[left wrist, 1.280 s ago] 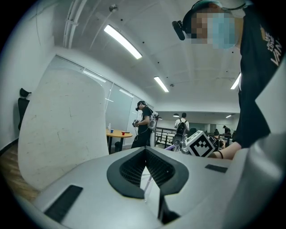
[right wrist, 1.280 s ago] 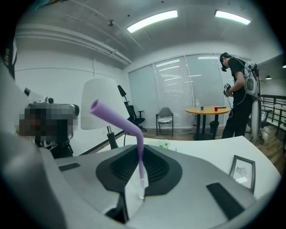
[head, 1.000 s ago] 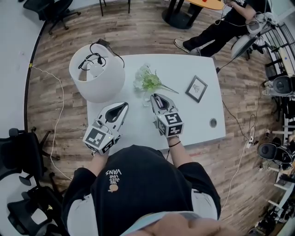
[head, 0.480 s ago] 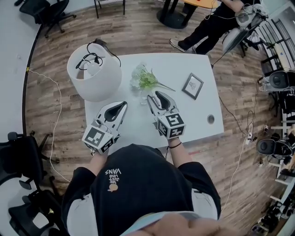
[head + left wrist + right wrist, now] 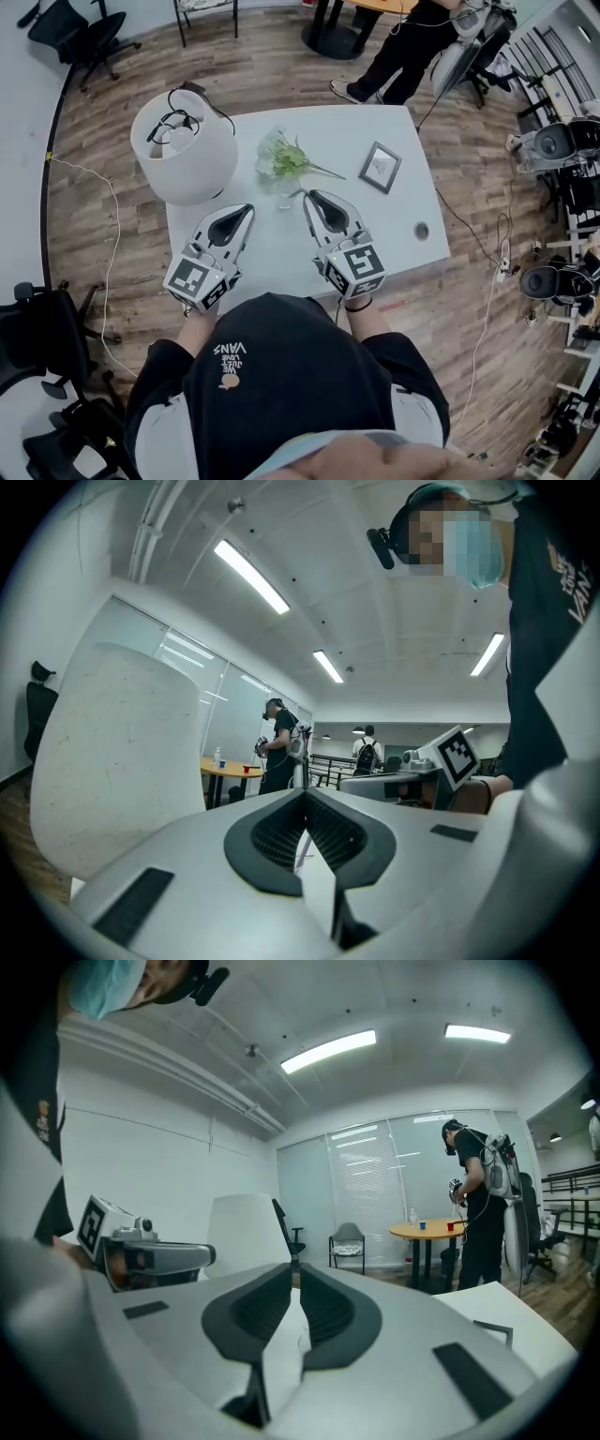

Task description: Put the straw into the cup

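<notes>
A clear glass point(image 5: 281, 193) with green and white flowers point(image 5: 286, 161) stands mid-table; I see no separate cup. My right gripper point(image 5: 309, 195) hovers just right of the glass. Its jaws have just been closing and stand a narrow slit apart point(image 5: 294, 1267), with nothing visible between them. My left gripper point(image 5: 247, 212) is level over the table's near left part, its tips touching point(image 5: 305, 791). A thin pale rod point(image 5: 302, 844) shows through the gap behind those tips. I cannot tell if it is the straw or if it is held.
A large white lamp shade point(image 5: 183, 155) with a black cord fills the table's point(image 5: 281, 267) far left corner. A small picture frame point(image 5: 380, 167) lies to the right, near a round hole point(image 5: 421, 230). Office chairs point(image 5: 37, 328) stand left, and a person point(image 5: 403, 47) sits beyond.
The right gripper's jaws spread wide half a second ago and have come nearly together again. It has also risen beside the glass. The left gripper has stayed put.
</notes>
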{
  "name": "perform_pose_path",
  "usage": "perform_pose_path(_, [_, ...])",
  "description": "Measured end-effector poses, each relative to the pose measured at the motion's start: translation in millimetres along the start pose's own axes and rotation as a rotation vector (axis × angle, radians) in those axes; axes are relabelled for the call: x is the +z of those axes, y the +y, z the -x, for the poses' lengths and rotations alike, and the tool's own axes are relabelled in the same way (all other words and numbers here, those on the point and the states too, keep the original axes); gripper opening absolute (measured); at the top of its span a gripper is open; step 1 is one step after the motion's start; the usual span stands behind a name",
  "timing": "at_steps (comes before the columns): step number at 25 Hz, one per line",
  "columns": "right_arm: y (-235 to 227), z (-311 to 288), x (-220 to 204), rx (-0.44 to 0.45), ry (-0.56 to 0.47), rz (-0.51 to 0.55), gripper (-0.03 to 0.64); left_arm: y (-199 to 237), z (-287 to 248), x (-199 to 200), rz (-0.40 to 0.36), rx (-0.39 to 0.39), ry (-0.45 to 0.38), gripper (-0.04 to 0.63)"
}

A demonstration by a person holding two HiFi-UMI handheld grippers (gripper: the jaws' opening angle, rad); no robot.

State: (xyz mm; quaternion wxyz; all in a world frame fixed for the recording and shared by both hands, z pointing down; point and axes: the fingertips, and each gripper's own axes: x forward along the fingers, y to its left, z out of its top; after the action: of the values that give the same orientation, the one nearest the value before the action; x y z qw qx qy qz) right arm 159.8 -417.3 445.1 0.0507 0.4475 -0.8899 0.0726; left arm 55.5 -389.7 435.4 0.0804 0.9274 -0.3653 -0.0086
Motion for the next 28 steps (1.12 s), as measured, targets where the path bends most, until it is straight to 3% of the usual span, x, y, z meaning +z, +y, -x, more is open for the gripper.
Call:
perform_pose_path(5, [6.8,22.6,1.6,-0.023,-0.008,-0.007,0.018,-8.8,4.8,2.7,0.004,-0.012,-0.003,0.011])
perform_pose_path(28, [38.3,60.9,-2.4,-0.072,-0.001,-0.010,0.017,-33.0,26.2,-0.4,0.009,-0.059,-0.011,0.011])
